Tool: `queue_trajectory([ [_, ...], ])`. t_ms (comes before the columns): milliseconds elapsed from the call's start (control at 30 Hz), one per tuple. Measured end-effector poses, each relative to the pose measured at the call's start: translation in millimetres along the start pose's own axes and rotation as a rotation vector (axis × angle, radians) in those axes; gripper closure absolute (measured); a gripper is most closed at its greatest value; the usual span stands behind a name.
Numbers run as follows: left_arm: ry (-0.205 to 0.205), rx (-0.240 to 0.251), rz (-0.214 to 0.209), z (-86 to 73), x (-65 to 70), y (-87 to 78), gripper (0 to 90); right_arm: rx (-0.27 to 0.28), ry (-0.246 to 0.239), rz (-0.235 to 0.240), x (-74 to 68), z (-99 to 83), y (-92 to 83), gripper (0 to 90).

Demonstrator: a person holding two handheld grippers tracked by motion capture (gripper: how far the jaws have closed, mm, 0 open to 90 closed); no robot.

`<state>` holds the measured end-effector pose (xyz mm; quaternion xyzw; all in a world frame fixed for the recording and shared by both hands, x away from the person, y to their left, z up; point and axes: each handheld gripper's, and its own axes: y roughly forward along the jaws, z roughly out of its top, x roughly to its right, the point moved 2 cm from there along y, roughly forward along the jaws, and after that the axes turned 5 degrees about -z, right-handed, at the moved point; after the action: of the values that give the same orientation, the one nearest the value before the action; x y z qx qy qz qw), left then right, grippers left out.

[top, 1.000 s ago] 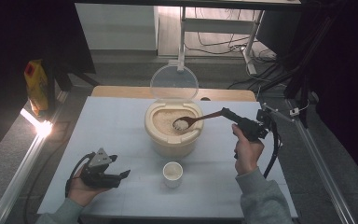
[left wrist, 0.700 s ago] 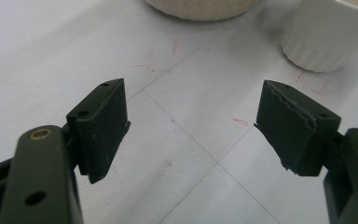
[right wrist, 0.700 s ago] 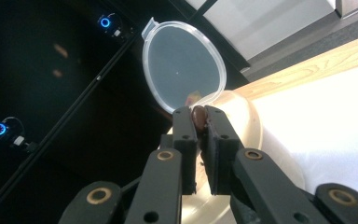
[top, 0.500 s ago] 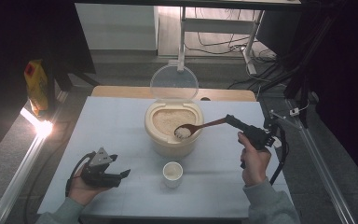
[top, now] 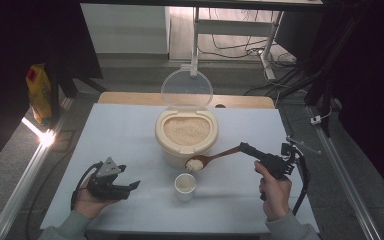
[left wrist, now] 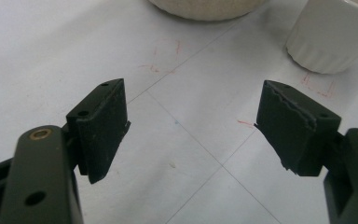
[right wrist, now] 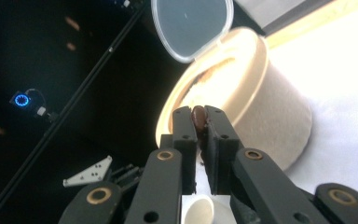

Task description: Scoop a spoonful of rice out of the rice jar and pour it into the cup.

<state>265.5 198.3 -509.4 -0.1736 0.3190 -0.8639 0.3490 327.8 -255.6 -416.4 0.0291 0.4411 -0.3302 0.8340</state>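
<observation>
While the right gripper [top: 244, 148] is clamped tight on the handle of a wooden spoon [top: 210, 158], the spoon reaches out ahead of it with its bowl heaped with rice, hanging just above the cup [top: 185, 184] and just in front of the tub's near wall. In the right gripper view the jaws pinch the brown handle end [right wrist: 198, 116] between them, with the cup's rim [right wrist: 199, 208] showing below the gripper and the tub [right wrist: 261, 112] rising just beyond it (the picture there is tilted with the hand). The white cup stands on the tabletop [top: 130, 135], close in front of the tub and a little short of the spoon bowl. Past the spoon, the cream tub [top: 186, 131] is full of rice, and its clear lid [top: 186, 89] stands open at the far side.

The left gripper [top: 130, 187] rests low over the tabletop in the person's hand, well apart from the spoon, its jaws spread wide with nothing between them. In the left gripper view only bare tabletop [left wrist: 186, 140] lies between the pads, with the cup [left wrist: 335, 37] ahead and off to one side, and the tub's base [left wrist: 205, 7] farther ahead.
</observation>
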Motion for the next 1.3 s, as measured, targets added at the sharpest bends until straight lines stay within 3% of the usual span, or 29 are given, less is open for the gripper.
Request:
queue_trajectory([
  [300, 0.0, -0.001, 0.0, -0.5, -0.5, -0.1, 24.2, -0.047, -0.064, -0.039, 2.8, -12.0, 8.7, 83.5],
  [867, 0.001, -0.004, 0.002, -0.8, -0.6, 0.2, 24.2, -0.098, -0.332, -0.105, -25.8, -20.2, 23.7, 83.5],
  [1300, 0.002, -0.005, 0.003, -1.0, -0.6, 0.0, 24.2, -0.082, -0.4, -0.102, -30.7, -21.3, 24.2, 83.5],
])
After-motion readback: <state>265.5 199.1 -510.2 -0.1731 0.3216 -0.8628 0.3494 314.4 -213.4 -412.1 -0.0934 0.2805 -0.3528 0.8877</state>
